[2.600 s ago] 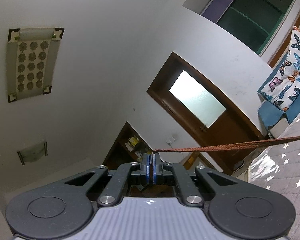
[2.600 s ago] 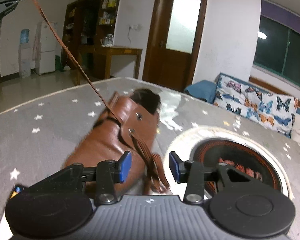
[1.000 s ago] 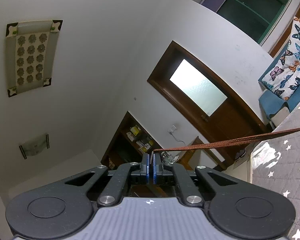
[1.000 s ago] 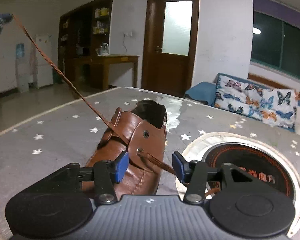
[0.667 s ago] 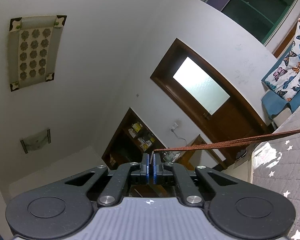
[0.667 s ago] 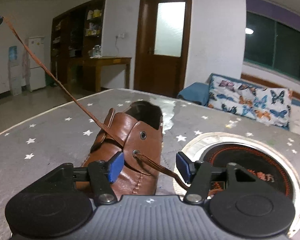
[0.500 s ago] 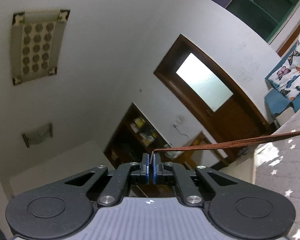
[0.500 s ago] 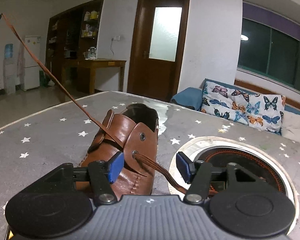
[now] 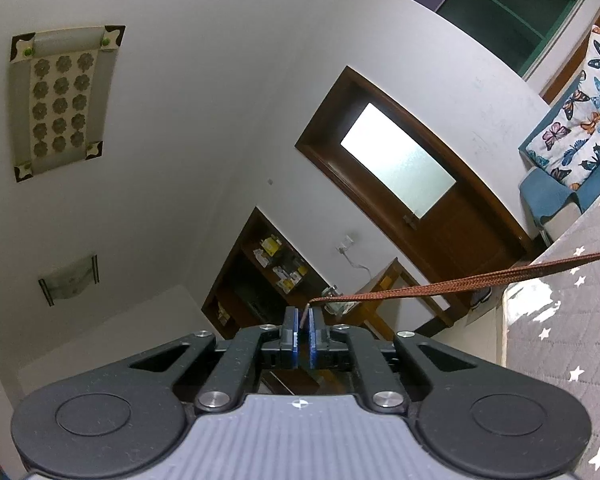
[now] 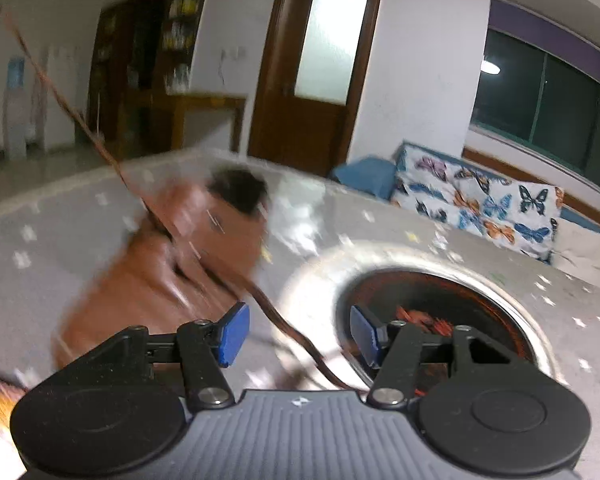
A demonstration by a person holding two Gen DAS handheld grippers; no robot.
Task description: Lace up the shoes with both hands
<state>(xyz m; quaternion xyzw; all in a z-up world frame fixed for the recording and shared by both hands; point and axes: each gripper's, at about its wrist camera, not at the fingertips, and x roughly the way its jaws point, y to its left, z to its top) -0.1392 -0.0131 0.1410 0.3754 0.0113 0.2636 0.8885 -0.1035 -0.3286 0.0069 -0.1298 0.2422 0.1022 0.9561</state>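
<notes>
A brown leather shoe [image 10: 148,292] lies blurred on the grey star-patterned tablecloth [image 10: 32,248], just ahead and left of my right gripper [image 10: 296,334]. One end of its brown lace [image 10: 80,120] rises taut to the upper left. The other end [image 10: 284,324] trails loose between the right gripper's blue pads [image 10: 232,334], which do not touch it; these jaws are closing a little. In the left wrist view my left gripper [image 9: 303,340] points up at the ceiling. It pinches the tip of the taut lace [image 9: 460,280], and its jaws are opening by a hair.
A round recessed burner with a pale rim [image 10: 312,280] sits in the table, right of the shoe. Behind the table stand a blue sofa with a butterfly cushion [image 10: 480,208], a brown door [image 10: 312,92] and dark shelves [image 10: 156,60].
The right gripper has dipped down and forward toward the shoe, blurring its view. The left gripper's pads show a slightly wider slit around the lace tip; that hand has stayed put.
</notes>
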